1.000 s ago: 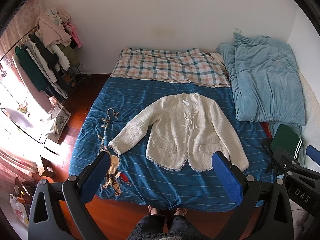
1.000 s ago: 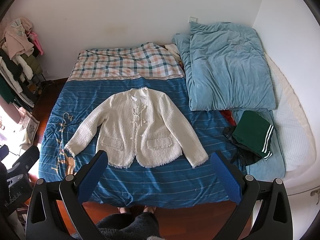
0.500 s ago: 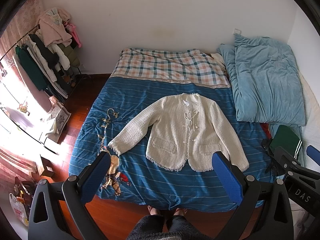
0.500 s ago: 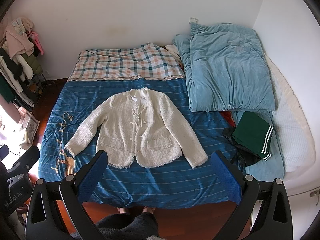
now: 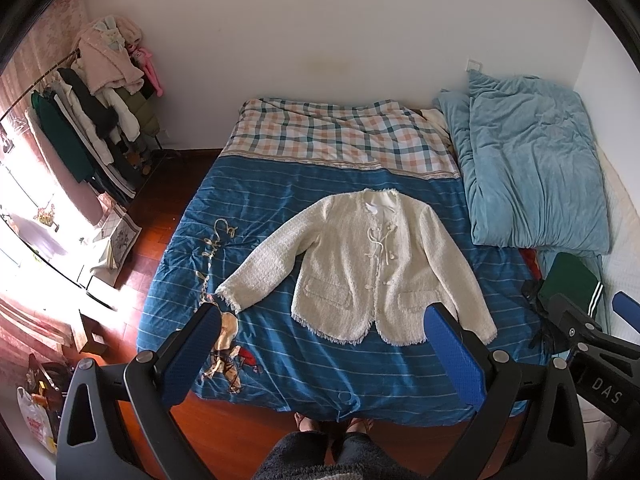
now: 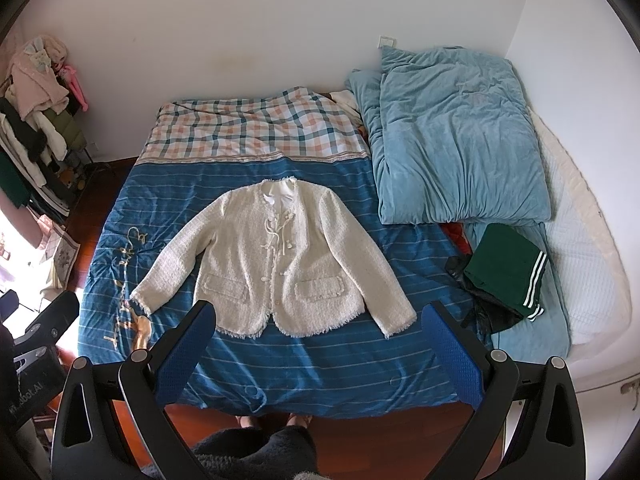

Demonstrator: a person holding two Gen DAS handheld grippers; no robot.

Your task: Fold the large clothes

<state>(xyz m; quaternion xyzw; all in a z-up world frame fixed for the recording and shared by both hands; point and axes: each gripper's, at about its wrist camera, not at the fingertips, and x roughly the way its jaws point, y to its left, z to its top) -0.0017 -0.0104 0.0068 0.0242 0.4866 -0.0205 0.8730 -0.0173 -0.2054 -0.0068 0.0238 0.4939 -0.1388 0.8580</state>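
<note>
A cream tweed jacket [image 5: 372,268] lies flat, front up, sleeves spread, on the blue striped bedspread [image 5: 280,352]; it also shows in the right wrist view [image 6: 280,264]. My left gripper [image 5: 324,320] is open and empty, held high above the bed's near edge. My right gripper [image 6: 320,316] is open and empty too, at a similar height to the right. Both are well apart from the jacket.
A folded light blue duvet [image 6: 452,140] lies at the right of the bed. A folded green garment with white stripes [image 6: 504,272] lies near it. A clothes rack [image 5: 80,120] stands at the left wall. A checked sheet [image 5: 340,140] covers the bed's far end.
</note>
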